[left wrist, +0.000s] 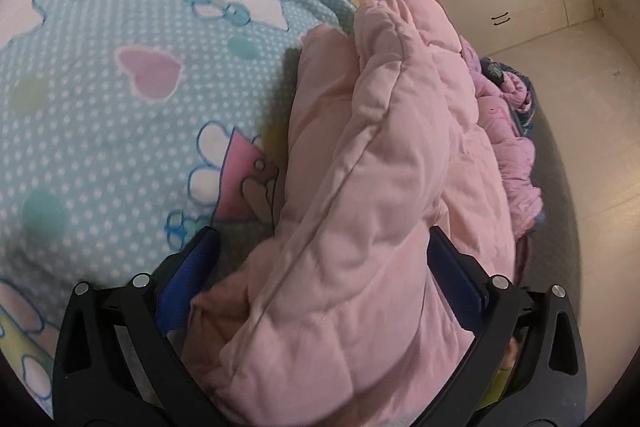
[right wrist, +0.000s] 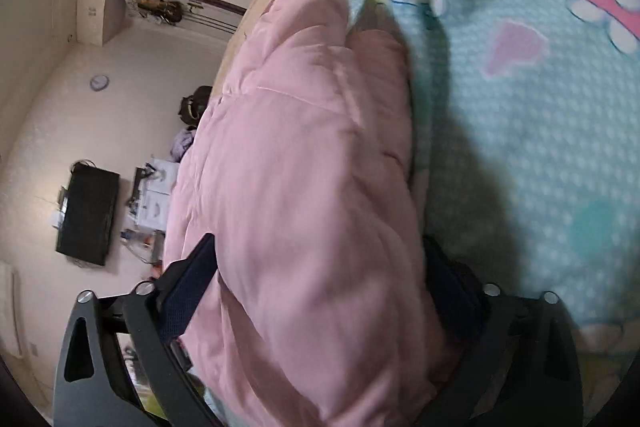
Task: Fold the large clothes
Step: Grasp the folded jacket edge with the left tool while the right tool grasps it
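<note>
I have the pink jacket [left wrist: 360, 187] bunched between both tools, lying along the edge of the bed on the blanket [left wrist: 100, 87], with the floor [left wrist: 580, 127] beyond; the left gripper [left wrist: 324, 267] straddles a thick padded fold, its jaws wide, the right pad against the cloth and the left pad showing a little gap, so I judge it a loose hold on bulk and not a pinch; the right gripper [right wrist: 320, 283] likewise stands wide around the jacket [right wrist: 304, 167], both pads at the fabric, though the blur leaves me unable to tell how firmly they press; I take the wide stance as needed because the quilting is too thick to clamp thin; holding one roll from two sides lets me carry a fold across the blanket [right wrist: 540, 107] without it springing open; more clothes [left wrist: 516, 115] lie at the far right.
</note>
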`<state>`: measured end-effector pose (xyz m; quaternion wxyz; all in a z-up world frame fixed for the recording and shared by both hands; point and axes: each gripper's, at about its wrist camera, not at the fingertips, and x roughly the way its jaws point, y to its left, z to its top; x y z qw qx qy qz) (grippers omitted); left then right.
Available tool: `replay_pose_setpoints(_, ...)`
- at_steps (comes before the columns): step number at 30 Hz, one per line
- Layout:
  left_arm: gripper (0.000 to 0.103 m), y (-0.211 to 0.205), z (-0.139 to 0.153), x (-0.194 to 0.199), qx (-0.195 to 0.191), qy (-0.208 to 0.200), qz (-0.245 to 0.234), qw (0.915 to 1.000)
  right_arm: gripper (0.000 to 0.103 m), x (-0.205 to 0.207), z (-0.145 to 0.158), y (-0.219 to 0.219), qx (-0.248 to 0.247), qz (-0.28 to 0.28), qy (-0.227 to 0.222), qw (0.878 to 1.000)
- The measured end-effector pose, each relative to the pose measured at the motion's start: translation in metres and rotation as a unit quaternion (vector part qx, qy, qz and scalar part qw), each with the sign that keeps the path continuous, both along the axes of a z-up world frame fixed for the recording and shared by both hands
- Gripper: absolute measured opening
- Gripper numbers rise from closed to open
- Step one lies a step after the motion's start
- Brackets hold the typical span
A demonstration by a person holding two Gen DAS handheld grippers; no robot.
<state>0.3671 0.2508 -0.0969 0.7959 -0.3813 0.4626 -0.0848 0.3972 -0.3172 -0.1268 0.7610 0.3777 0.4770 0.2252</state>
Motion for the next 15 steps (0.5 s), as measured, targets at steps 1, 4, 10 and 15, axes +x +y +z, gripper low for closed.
replay_pose_setpoints(1, 0.089, -0.002, 0.003, 0.002, 0.013, -0.004, 0.002, 0.9999, 0.078, 0.0, 0.006, 0.002, -0.012, 0.003, -0.008, 1.0)
replay_pose_setpoints(4, 0.063, -0.016, 0.019, 0.005, 0.057, -0.025, -0.012, 0.998, 0.058, -0.006, 0.025, 0.008, -0.046, 0.014, -0.034, 0.998)
replay_pose_setpoints(10, 0.036, -0.037, 0.056, 0.01, 0.118, -0.056, -0.031, 0.9909, 0.041, -0.016, 0.066, 0.028, -0.127, 0.025, -0.072, 0.989)
replay_pose_setpoints(15, 0.029, -0.039, 0.081, 0.006, 0.128, -0.077, -0.032, 0.9883, 0.037, -0.019, 0.106, 0.05, -0.135, 0.04, -0.105, 0.985)
